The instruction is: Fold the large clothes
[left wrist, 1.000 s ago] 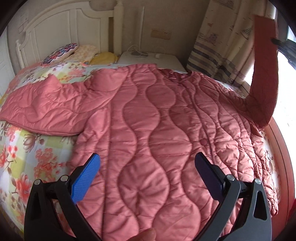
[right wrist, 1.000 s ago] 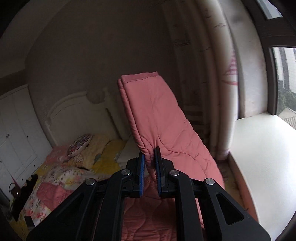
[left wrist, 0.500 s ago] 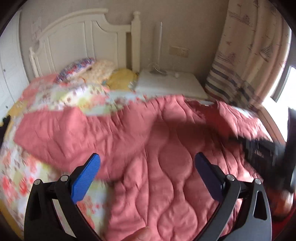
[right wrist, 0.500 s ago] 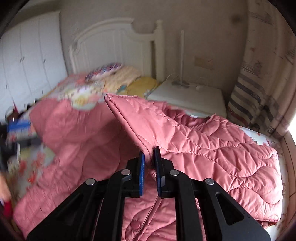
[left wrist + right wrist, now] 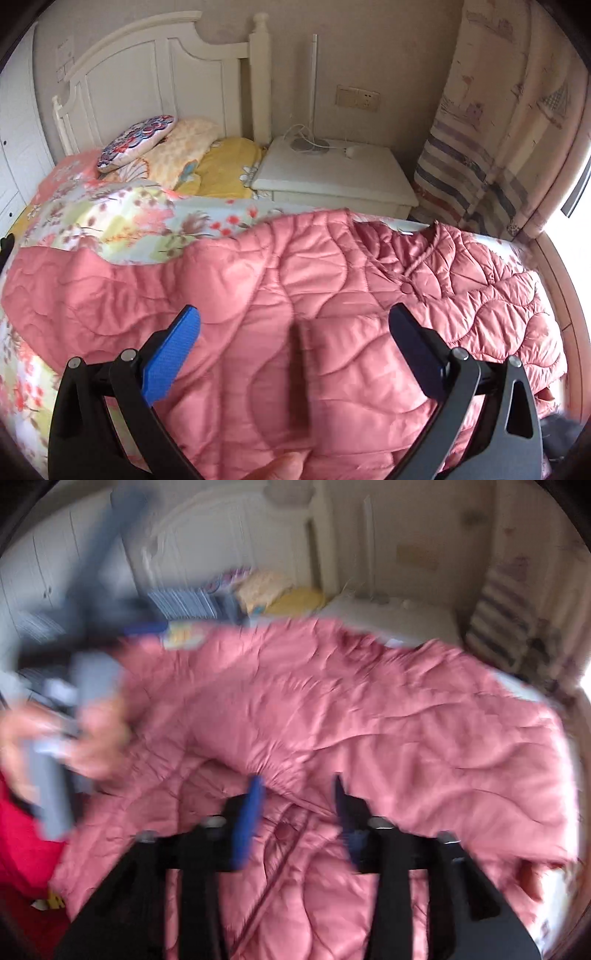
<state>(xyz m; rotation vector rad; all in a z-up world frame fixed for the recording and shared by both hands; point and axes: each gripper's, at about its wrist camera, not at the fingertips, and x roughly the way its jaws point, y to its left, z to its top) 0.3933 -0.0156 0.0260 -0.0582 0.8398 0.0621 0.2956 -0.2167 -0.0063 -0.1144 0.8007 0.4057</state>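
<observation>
Plainly, in the left wrist view the left tongs (image 5: 291, 354) hang released, fingers wide apart, grasping nothing. Straight ahead of them and beneath them lies the pink quilted coat (image 5: 280, 295), spread over the bed (image 5: 122, 214). One sleeve (image 5: 81, 288) stretches out flat beyond the left finger, unfolded. Beyond the right finger the other sleeve (image 5: 509, 306) lies doubled over the coat's body, so one fold looks done on that side. Judging by this, the task is early: the left sleeve and the body folds remain. Farther ahead stand a white headboard (image 5: 147, 74), cushions (image 5: 136, 142), a white nightstand (image 5: 332, 173) and, off to the right, a patterned curtain (image 5: 491, 129).

In the right wrist view, which is badly blurred, the right tongs (image 5: 295, 805) stand parted with only a fold edge of the coat (image 5: 369, 720) showing just ahead between the fingers; they appear to grip nothing. Far off their left side the person's hand (image 5: 92, 738) holds the other tool. The coat covers most of the bed ahead, nightstand and curtain beyond.
</observation>
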